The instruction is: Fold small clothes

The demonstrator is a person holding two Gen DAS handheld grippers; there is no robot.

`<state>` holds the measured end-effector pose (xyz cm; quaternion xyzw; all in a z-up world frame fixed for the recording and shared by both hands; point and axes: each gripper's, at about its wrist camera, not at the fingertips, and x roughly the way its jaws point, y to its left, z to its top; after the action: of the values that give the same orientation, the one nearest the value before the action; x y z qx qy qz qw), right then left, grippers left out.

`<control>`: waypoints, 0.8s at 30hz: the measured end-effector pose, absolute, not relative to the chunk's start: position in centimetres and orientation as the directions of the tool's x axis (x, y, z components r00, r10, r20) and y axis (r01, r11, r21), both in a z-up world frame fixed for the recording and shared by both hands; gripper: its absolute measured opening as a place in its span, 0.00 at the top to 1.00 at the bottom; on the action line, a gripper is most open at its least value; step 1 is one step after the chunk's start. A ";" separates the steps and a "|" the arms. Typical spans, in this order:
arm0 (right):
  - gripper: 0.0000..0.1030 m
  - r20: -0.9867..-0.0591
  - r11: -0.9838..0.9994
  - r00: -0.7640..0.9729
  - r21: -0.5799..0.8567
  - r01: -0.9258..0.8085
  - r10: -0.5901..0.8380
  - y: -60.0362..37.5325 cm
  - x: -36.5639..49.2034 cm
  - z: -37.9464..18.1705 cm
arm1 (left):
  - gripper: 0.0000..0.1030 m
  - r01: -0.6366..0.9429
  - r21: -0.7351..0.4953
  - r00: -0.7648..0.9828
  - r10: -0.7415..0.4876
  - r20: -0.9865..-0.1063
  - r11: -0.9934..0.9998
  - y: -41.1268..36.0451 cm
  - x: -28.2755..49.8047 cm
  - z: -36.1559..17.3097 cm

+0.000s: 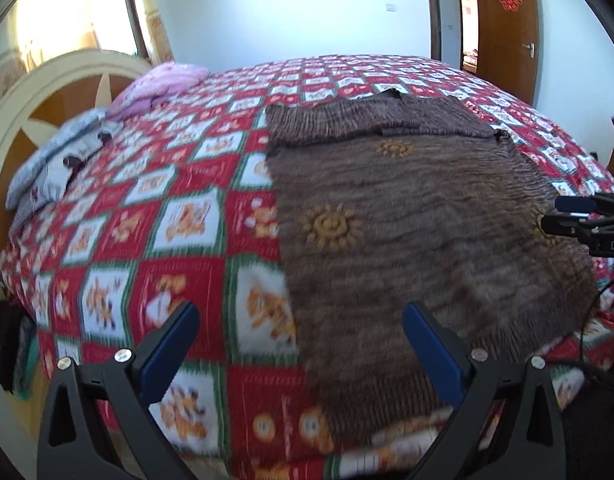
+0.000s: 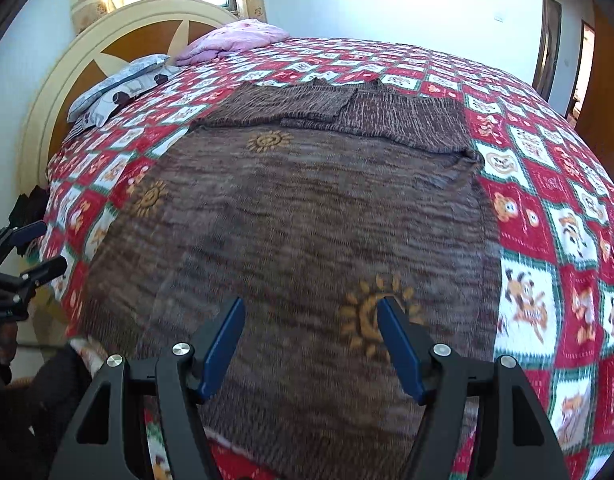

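A brown ribbed knitted sweater with orange sun motifs (image 2: 291, 216) is spread flat on the red, white and green patchwork bedspread (image 2: 547, 216), its long axis running away from both grippers: the ribbed hem lies at the near edge of the bed, and the sleeves are seen folded across the far, neck end. The right gripper (image 2: 311, 344) is held directly over the hem half of the garment, blue-padded jaws apart and nothing between them. The left gripper (image 1: 301, 350) is likewise spread wide and empty, and is held over the sweater's left side edge, one pad above bare bedspread and the other above the knit. The hem is therefore nearest to both tools, the right one being more centred on it; a lengthwise fold would probably call for the near corners to be pinched and carried toward the far end. Open bedspread is left on either side of the garment. A grey printed pillow (image 2: 119, 88) and a pink bundled quilt (image 2: 235, 40) lie well apart by the cream and brown headboard (image 2: 87, 52).
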<state>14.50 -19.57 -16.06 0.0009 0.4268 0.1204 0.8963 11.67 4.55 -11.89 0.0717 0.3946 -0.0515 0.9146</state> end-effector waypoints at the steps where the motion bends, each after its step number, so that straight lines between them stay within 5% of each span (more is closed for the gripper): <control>1: 0.33 -0.767 0.971 0.606 0.100 -0.215 0.213 -19.6 14.1 -16.2 | 0.03 0.146 0.069 0.674 -0.048 -0.737 0.987 4.9 11.3 -12.0; 6: 0.33 -0.768 0.971 0.602 0.109 -0.215 0.219 -19.4 12.8 -16.4 | 0.07 0.149 -0.004 0.599 -0.094 -0.795 0.989 5.8 9.9 -13.9; 12: 0.33 -0.756 0.972 0.620 0.088 -0.218 0.208 -19.1 11.6 -16.3 | 0.39 0.150 -0.116 0.485 -0.175 -0.857 0.982 5.5 9.9 -16.5; 16: 0.32 -0.751 0.972 0.624 0.102 -0.214 0.216 -19.1 11.4 -16.4 | 0.48 0.131 -0.165 0.455 -0.207 -0.866 0.978 5.6 10.1 -17.2; 24: 0.32 -0.754 0.971 0.617 0.120 -0.208 0.226 -19.1 11.5 -16.9 | 0.52 0.139 -0.179 0.465 -0.223 -0.857 0.974 4.9 10.7 -17.9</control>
<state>11.50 -19.07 -16.86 0.0105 0.4209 0.1205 0.8990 10.68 4.86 -17.89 -0.0418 0.5064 -0.1059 0.8548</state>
